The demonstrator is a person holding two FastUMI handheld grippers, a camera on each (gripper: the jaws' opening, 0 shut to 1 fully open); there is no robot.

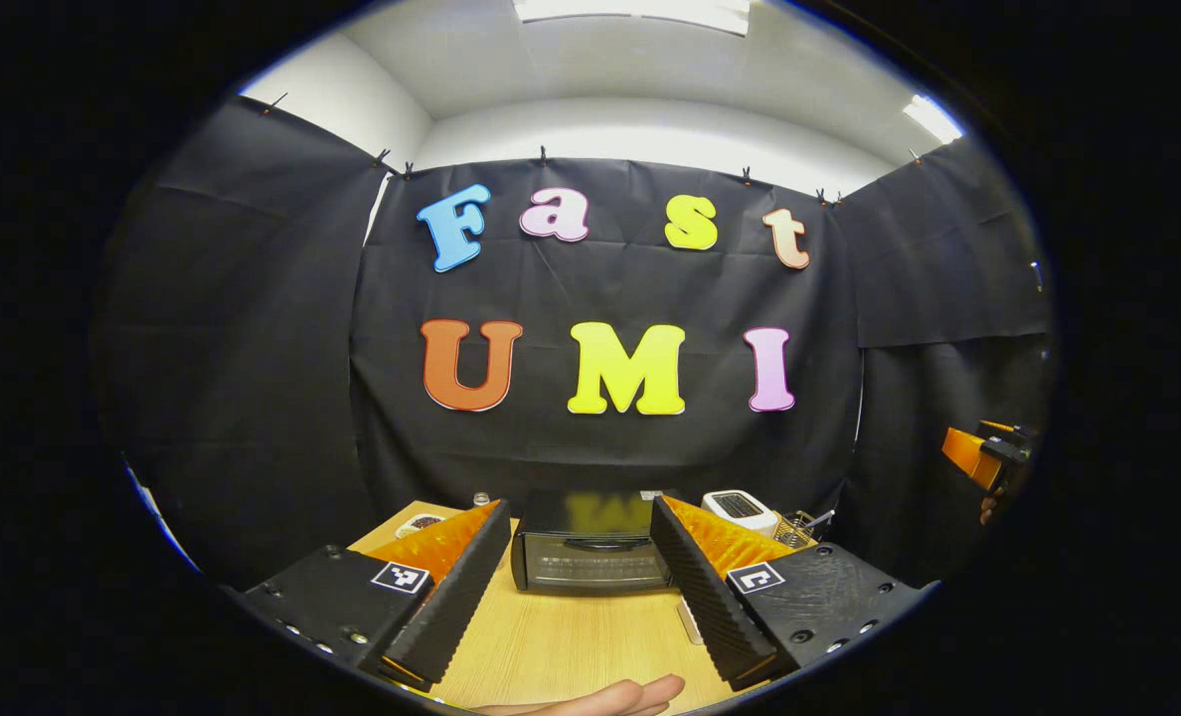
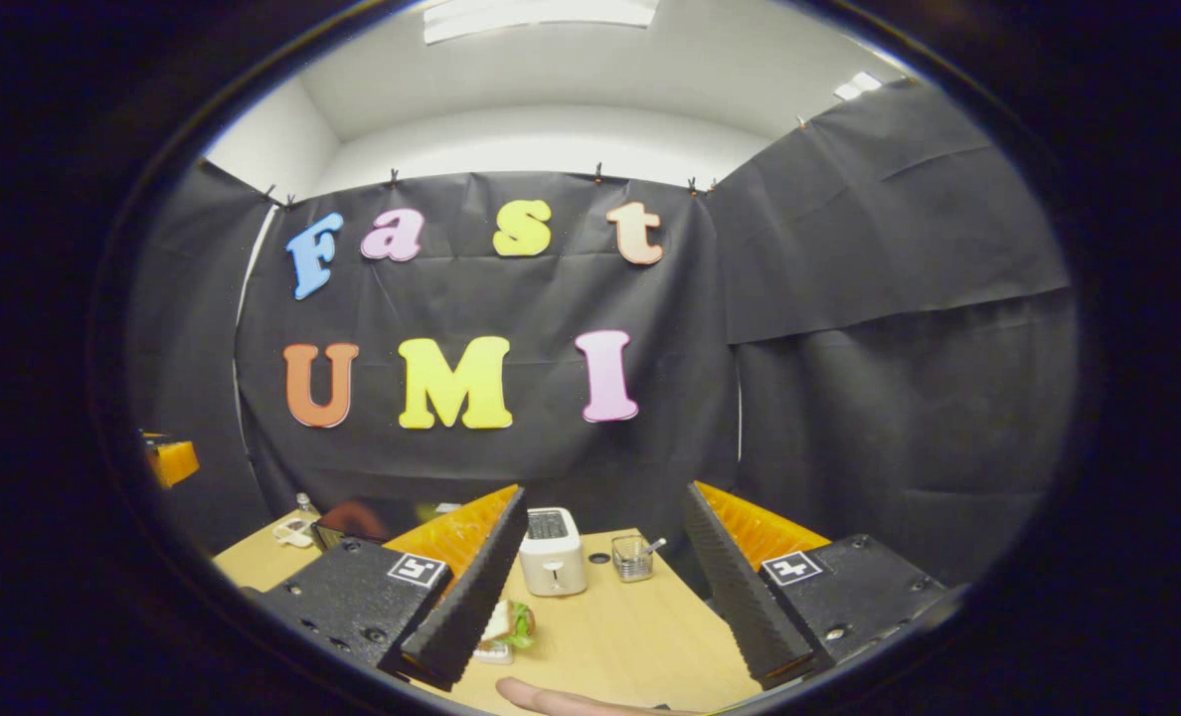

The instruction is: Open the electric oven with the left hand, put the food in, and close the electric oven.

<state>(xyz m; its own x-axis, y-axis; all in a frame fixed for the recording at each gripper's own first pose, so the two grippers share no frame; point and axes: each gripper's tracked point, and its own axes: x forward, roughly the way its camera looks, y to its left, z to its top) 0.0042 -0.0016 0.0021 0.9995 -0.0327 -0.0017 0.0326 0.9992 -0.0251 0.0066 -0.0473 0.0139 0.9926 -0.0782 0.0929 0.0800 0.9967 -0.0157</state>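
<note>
Right now your left tool (image 1: 576, 597) hangs above the bench (image 1: 571, 641) with its fingers spread wide and nothing between them. Straight ahead, framed between those fingers, sits the oven (image 1: 590, 542), a dark box with its glass door shut and a curved handle across the top of the door. It stands on the bench toward the back, close to the black cloth wall. To its right you can see the toaster (image 1: 740, 509), pale, and beside that a small clear cup (image 1: 799, 529) with something thin sticking out of it. A small dish (image 1: 421, 522) lies at the bench's far left corner. A fingertip (image 1: 640, 694) shows at the bottom edge of the left gripper view. Far off to the right, your other tool (image 1: 983, 452) shows at the edge, held up well above the bench.

Your right tool (image 2: 605, 607) is likewise released, its fingers wide apart and empty, above the bench (image 2: 630, 646). Between them stands the toaster (image 2: 553, 552), with the cup (image 2: 633, 557) just to its right. The food (image 2: 509, 626), a sandwich with green leaf showing, lies on the bench in front of the toaster, partly hidden behind your left-hand finger. The oven (image 2: 352, 522) shows at the left, well apart from the food, mostly hidden behind that same finger.
</note>
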